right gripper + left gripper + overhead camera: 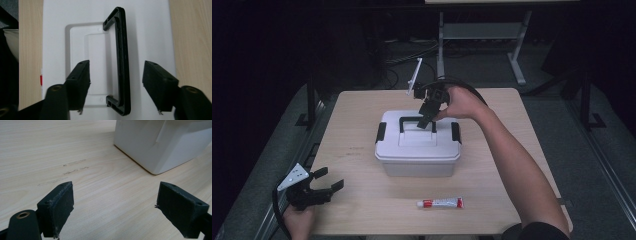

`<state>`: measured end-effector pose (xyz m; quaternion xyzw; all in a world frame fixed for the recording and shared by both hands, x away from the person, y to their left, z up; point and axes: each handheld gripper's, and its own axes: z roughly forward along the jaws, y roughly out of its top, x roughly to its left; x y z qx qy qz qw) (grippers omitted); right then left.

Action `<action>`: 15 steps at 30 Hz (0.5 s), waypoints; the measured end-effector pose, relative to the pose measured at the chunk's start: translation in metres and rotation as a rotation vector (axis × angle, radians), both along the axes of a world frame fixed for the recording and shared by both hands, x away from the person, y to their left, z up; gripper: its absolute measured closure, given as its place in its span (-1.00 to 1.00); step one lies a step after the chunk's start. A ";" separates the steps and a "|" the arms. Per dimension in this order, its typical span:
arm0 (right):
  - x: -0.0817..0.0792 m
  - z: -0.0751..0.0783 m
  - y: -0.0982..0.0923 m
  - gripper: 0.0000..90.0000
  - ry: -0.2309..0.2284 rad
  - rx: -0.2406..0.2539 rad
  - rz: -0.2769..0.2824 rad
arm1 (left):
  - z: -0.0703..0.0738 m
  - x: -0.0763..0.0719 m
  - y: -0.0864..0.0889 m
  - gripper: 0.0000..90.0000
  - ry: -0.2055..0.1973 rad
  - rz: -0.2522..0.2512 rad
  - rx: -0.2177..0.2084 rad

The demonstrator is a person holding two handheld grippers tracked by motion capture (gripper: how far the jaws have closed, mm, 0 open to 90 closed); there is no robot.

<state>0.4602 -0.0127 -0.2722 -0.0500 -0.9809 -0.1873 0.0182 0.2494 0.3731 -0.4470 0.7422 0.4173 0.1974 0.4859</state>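
My right tool (116, 82) is spread astride the black handle (123, 60) of the white box (418, 150), centre frame on the bench (362, 210); not yet pinched. Lid still closed. Left tool (115, 205) spread, idle lower left.

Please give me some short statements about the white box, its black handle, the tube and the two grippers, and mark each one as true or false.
1. The right gripper has the black handle of the white box between its open jaws. True.
2. The left gripper holds the tube. False: it is open, with nothing in it, at the table's near left corner.
3. The tube lies on the table in front of the box. True.
4. The box lid is off. False: it is on.
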 end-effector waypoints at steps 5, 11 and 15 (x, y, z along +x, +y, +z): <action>0.001 -0.005 0.006 0.19 0.016 -0.007 0.018 | 0.000 0.000 0.001 -0.70 -0.002 0.005 -0.011; 0.000 -0.006 0.008 0.43 0.015 -0.015 0.024 | 0.000 0.000 0.001 -0.70 -0.001 0.001 -0.006; 0.000 -0.006 0.008 0.52 0.011 -0.014 0.023 | 0.000 0.000 0.002 -0.70 0.000 0.004 -0.013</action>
